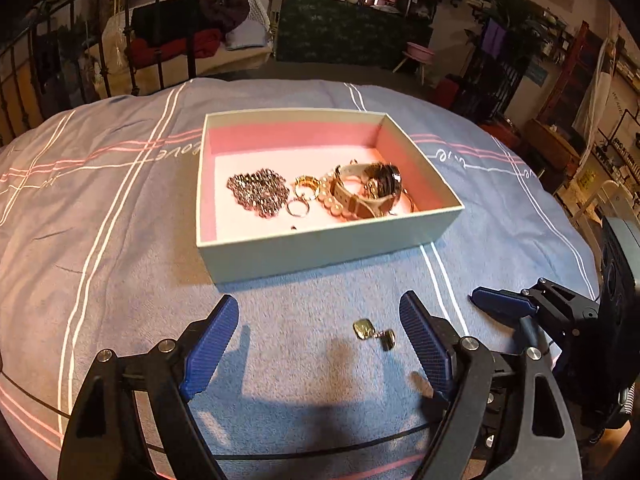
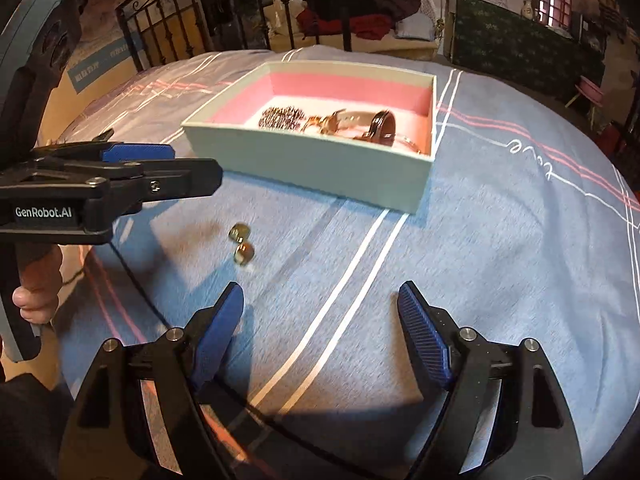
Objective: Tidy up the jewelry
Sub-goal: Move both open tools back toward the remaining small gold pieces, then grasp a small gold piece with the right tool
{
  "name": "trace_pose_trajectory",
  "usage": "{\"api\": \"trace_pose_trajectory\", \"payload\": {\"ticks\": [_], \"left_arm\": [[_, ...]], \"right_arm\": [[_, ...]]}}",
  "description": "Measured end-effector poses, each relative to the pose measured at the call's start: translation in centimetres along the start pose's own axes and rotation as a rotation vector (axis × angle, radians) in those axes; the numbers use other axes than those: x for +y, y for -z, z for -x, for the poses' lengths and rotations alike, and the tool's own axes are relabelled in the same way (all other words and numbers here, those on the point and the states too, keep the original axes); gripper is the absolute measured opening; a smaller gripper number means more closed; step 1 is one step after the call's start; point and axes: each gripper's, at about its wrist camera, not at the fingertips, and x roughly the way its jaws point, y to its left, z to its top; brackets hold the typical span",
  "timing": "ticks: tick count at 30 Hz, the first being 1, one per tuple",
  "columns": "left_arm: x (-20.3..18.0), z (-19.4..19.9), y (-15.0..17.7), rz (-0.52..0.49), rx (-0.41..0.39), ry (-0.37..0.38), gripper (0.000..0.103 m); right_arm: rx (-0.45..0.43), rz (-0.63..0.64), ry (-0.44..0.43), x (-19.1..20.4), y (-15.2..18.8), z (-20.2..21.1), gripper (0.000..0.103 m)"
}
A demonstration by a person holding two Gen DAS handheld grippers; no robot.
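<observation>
A pair of small gold earrings [image 1: 374, 334] lies loose on the blue bedspread [image 1: 120, 240], just in front of the near wall of the open box [image 1: 320, 248], toward its right corner. The two pieces lie touching or joined by a short link; cannot tell which. They look light, hard and slick, likely to skid on the fabric or slip from the pads, so a pinch across the flat faces of one piece, low against the cloth, seems the safest hold.

The box has a pink lining and already holds a dark chain bundle [image 1: 258, 192], two gold rings [image 1: 302, 196], a pearl strand [image 1: 332, 200] and a watch [image 1: 372, 188], all bunched in the middle and right of its floor; the left part is bare.

The left gripper [image 1: 320, 344] stands wide, nothing between its jaws, with the earrings lying between the fingers, nearer the right one. The right gripper [image 2: 320, 332] is also wide and empty, over bare bedspread just right of the earrings. A hand [image 2: 34, 300] grips the left handle. Behind the bed stand a metal bed frame [image 2: 180, 12] and room clutter.
</observation>
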Motion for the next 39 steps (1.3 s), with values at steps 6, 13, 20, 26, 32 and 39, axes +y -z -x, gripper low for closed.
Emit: {"api": "trace_pose_trajectory", "payload": {"ticks": [6,13,20,26,32,39], "left_arm": [[-0.9,-2.0,0.9,-0.039,0.037,-0.014,0.069],[-0.3,-2.3,1.1,-0.04,0.033,-0.032,0.067],[1.1,-1.5,0.9,-0.01,0.013,-0.051,0.066],[2.7,-1.0,1.2,0.029,0.013,-0.067,0.065],[2.6,-1.2,1.1,0.017,0.02,-0.059,0.048],[1.7,-1.0,1.1,-0.001,0.019,-0.029,0.02]], "right_arm": [[-0.01,0.004,-0.009,0.2,0.8,0.2,0.082],[-0.005,0.016,0.001,0.2,0.6,0.0,0.084],[-0.004,0.02,0.005,0.2,0.5,0.0,0.084],[0.002,0.069,-0.024,1.7,-0.9,-1.1,0.083],[-0.01,0.106,-0.066,2.6,-2.9,-2.3,0.058],[-0.005,0.1,-0.09,2.8,-2.8,-1.5,0.01]]}}
